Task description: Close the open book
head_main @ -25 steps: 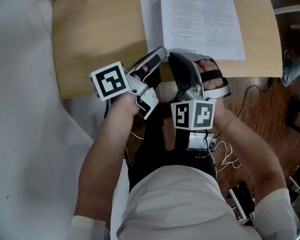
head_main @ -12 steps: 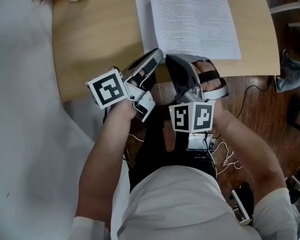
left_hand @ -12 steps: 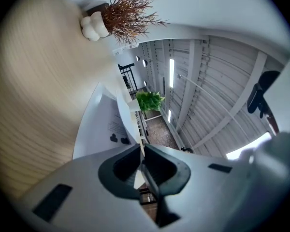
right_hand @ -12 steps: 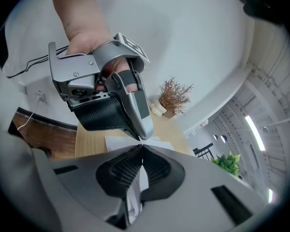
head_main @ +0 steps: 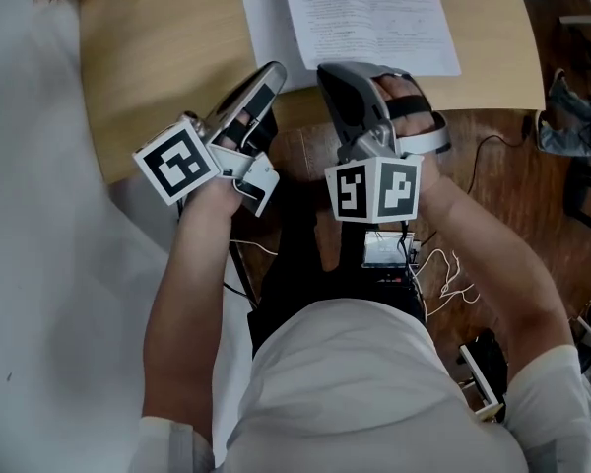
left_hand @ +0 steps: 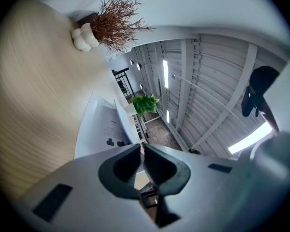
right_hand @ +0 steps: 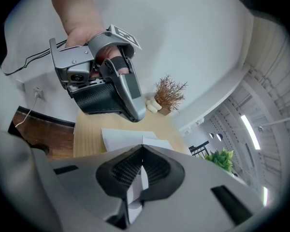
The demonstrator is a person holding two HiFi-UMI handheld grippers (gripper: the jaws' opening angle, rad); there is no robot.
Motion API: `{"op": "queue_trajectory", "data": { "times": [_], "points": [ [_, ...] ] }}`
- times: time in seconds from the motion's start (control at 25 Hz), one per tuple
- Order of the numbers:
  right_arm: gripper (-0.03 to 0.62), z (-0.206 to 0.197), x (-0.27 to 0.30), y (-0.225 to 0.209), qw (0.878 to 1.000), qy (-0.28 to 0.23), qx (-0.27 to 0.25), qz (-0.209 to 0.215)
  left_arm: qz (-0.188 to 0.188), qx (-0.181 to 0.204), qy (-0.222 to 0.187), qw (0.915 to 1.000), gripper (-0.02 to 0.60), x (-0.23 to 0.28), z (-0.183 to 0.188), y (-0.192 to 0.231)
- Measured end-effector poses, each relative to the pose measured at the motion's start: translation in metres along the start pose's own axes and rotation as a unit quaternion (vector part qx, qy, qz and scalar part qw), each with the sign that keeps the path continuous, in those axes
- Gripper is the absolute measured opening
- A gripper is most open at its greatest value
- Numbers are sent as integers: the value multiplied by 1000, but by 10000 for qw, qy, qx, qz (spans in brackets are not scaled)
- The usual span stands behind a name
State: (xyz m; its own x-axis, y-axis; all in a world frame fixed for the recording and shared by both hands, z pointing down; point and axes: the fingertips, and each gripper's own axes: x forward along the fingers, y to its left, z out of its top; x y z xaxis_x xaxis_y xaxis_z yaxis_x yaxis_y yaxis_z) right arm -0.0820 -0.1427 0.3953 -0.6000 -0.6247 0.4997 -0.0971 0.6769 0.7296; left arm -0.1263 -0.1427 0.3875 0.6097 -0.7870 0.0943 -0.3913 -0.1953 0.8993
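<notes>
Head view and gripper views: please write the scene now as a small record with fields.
book: white paper book, open, printed pages up
surface: light wooden table
left gripper: shut, empty, at the table's near edge
right gripper: shut, beside the left one, close to the book
decoration: brown dried twigs in a white vase, far corner

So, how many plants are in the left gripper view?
2: a dried plant at the table's far corner; a green plant farther off, beyond the book.
</notes>
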Motion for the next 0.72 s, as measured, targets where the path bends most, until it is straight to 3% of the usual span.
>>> {"op": "queue_trajectory", "data": {
  "times": [0.32,0.72],
  "points": [
    [3,-8,3,-5,9998,124,138,-86,-2,717,-18,9974,0,-1,6,-12],
    [3,-8,1,-32,9976,208,570,-327,-128,893,152,9958,0,5,13,-33]
  ]
}}
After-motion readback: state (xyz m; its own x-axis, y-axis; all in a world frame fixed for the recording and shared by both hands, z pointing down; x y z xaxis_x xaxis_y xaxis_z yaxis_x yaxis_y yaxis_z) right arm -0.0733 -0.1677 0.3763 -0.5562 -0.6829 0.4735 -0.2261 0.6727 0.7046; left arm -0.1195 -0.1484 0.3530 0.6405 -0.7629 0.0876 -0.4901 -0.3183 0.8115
